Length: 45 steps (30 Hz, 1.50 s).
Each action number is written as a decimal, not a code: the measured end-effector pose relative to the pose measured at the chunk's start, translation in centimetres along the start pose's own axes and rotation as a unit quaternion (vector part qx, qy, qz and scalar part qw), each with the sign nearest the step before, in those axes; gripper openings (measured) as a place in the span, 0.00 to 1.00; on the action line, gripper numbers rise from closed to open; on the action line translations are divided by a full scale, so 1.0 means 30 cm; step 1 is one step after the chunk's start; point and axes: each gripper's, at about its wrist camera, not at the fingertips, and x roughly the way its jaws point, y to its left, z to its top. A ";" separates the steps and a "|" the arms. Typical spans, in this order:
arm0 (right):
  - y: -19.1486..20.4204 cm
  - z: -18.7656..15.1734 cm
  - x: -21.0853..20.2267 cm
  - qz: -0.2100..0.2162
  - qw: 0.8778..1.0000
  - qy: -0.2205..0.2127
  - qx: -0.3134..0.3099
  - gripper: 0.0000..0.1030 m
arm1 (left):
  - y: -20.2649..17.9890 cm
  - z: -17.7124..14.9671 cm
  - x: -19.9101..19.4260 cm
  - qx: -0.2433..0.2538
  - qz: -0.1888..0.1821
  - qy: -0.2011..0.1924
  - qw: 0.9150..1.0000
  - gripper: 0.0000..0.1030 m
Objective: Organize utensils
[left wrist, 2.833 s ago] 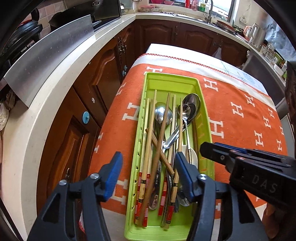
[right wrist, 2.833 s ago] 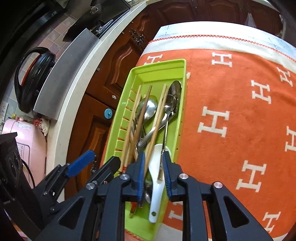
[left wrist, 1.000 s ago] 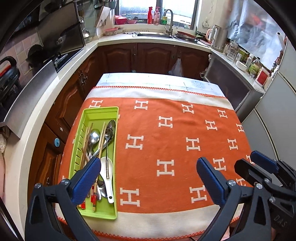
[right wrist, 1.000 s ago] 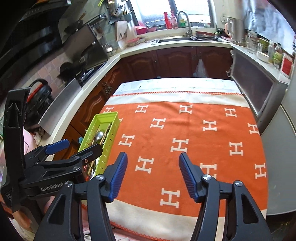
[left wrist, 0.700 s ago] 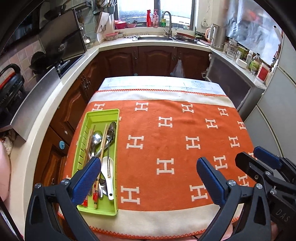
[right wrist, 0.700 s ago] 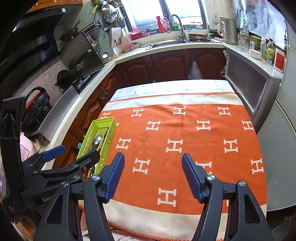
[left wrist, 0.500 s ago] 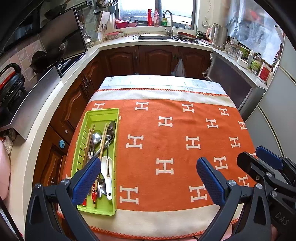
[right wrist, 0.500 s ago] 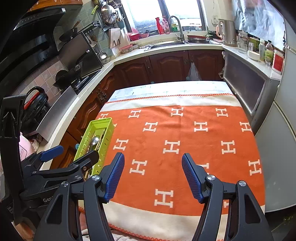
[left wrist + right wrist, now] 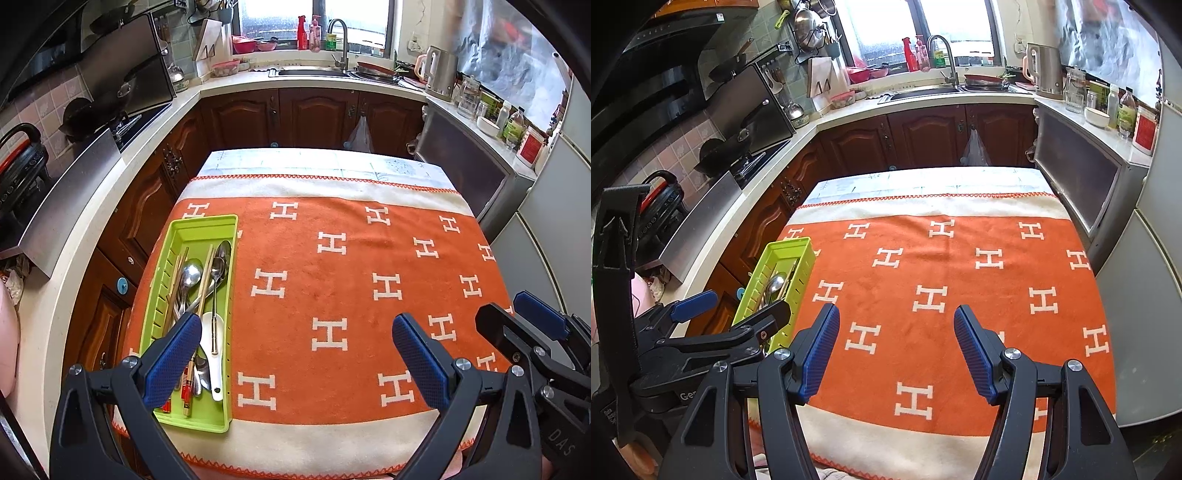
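Note:
A lime-green utensil tray lies along the left edge of the orange cloth. It holds metal spoons, wooden chopsticks and a white ceramic spoon, all piled together. My left gripper hangs open above the near end of the table, its left finger over the tray's near end, nothing between its pads. My right gripper is open too, empty, above the cloth's near middle, right of the tray. In the right wrist view the left gripper shows at the left, in front of the tray.
The table wears an orange cloth with white H marks and cream borders. Dark wood cabinets and a pale counter ring the table, with a stove at left, a sink at the back and a kettle at right.
Since 2.8 s ago both grippers have pulled back from the tray, and the right one, then narrow over the white spoon, has opened. Over the last second the views barely shift.

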 end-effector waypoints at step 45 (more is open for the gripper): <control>0.023 0.000 0.017 0.002 1.000 -0.001 -0.006 0.64 | 0.020 -0.014 0.010 -0.003 0.008 0.004 1.000 0.99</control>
